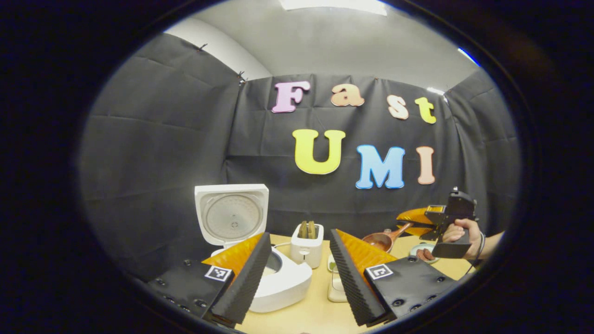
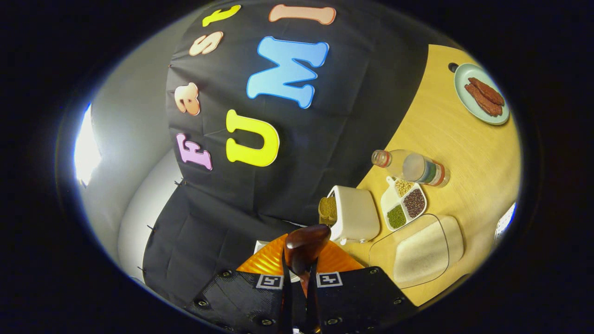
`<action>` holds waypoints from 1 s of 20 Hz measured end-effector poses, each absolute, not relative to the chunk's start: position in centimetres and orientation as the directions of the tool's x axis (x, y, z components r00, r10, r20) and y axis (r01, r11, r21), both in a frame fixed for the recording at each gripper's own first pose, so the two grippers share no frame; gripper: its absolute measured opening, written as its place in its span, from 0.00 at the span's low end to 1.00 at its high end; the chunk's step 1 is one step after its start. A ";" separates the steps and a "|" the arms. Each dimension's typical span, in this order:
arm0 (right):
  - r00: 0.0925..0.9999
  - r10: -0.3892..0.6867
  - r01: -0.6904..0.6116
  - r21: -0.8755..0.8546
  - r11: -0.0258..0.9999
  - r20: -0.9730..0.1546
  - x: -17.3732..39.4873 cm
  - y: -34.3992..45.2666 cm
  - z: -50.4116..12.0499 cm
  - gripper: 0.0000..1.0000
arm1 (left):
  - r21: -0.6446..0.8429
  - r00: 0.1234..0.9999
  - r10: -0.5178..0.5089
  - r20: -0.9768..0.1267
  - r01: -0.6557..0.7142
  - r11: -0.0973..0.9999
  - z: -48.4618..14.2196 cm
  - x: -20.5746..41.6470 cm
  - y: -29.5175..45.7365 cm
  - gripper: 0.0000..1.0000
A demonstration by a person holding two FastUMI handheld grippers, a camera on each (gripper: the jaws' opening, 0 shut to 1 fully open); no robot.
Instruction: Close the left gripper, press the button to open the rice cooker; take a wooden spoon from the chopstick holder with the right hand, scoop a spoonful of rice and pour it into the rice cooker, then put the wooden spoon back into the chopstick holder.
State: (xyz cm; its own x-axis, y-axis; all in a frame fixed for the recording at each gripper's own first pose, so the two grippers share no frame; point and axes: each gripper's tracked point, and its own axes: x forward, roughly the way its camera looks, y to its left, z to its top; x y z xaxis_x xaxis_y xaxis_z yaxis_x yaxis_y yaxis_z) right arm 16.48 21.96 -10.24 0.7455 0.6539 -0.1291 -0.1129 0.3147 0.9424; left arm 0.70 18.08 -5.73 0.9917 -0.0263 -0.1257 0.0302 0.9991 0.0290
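Note:
The white rice cooker (image 1: 283,280) stands open, its lid (image 1: 231,215) upright, just beyond my left gripper (image 1: 299,278). That gripper is open with nothing between its fingers. Farther right, a hand holds my right gripper (image 1: 410,222) above the table, shut on the handle of a wooden spoon (image 1: 383,240). In the right gripper view the spoon (image 2: 305,246) sticks out past my right gripper (image 2: 297,278), and the scene is strongly tilted. A white holder (image 1: 306,246) (image 2: 355,215) stands behind the cooker. A clear tub of rice (image 2: 424,250) lies on the table beside it.
A divided dish of beans (image 2: 403,204), a lying bottle (image 2: 410,167) and a plate of reddish strips (image 2: 482,95) sit on the wooden table (image 2: 445,125). A clear container (image 1: 336,285) stands right of the cooker. Black cloth walls close the back and left.

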 end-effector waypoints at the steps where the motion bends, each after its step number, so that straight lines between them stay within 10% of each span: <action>1: 0.741 0.660 -0.129 0.939 0.318 -0.121 16.2 22.9 -9.1 0.11 | 0.031 0.992 -0.038 -0.124 0.042 0.999 -5.5 0.5 18.3 0.87; 20: 0.580 0.798 -0.420 0.781 0.462 -0.160 17.1 49.0 -9.6 0.12 | 0.007 0.992 -0.033 -0.124 0.034 0.999 -4.9 -3.3 28.6 0.88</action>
